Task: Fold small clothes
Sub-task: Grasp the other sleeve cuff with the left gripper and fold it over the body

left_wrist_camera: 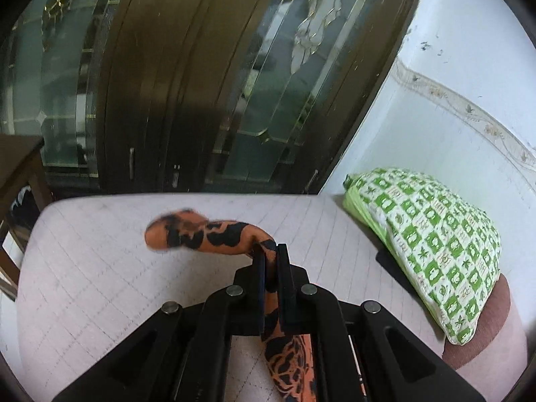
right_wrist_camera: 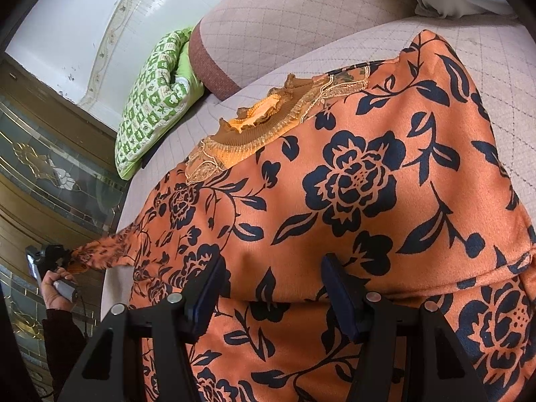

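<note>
The orange top (right_wrist_camera: pixel 351 181) with the black rose and leaf print is spread across the quilted bed (right_wrist_camera: pixel 301 16), frilly lace collar (right_wrist_camera: pixel 264 114) facing up. It fills pretty much everything ahead of the right claw (right_wrist_camera: pixel 273 293), whose fingers stand apart right over the lower part of the fabric, not gripping anything. Off to that claw's left a sleeve (left_wrist_camera: pixel 207 232) stretches out to the left claw (left_wrist_camera: pixel 271 268), which is clamped tight on it, cuff end flopping out ahead and blurry. Only the left wrist view shows the glass-door cabinet (left_wrist_camera: pixel 187 77) head-on; both catch the green patterned pillow (left_wrist_camera: pixel 432 238).
</note>
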Demonstrator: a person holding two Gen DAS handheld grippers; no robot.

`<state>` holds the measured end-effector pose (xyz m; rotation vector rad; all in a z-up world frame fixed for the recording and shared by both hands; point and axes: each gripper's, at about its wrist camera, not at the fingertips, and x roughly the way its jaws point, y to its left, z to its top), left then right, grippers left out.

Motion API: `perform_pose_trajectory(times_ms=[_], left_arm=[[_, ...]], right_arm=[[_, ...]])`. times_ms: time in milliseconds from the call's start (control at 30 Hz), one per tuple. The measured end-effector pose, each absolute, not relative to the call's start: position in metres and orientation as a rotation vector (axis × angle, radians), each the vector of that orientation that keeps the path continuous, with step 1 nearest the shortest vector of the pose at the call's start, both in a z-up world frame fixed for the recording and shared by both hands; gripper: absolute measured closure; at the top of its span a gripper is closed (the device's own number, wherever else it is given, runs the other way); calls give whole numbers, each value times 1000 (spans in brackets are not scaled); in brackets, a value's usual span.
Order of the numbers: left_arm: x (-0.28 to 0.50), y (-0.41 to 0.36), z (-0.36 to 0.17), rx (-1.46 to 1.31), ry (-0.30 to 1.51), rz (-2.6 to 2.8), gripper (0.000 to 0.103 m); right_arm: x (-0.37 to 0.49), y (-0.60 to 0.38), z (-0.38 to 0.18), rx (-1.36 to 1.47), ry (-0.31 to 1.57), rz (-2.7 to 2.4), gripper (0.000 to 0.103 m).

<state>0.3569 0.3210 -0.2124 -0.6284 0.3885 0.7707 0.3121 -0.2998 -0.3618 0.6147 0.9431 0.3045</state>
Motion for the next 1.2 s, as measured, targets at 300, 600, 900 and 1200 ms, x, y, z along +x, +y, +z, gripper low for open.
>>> perform_pose_trajectory(times_ms=[300, 600, 900, 1200], left_arm=[[359, 271, -169, -534, 353, 608, 98], [344, 142, -123, -335, 349, 296, 98], [333, -27, -125, -216, 453, -116, 98], [352, -156, -194, -73, 842, -576, 44]], right_arm=[[313, -297, -359, 594, 957, 302, 40], [311, -313, -352, 639, 934, 282, 40], [303, -341, -336, 698, 860, 251, 40], [288, -407, -331, 807, 790, 144, 40]])
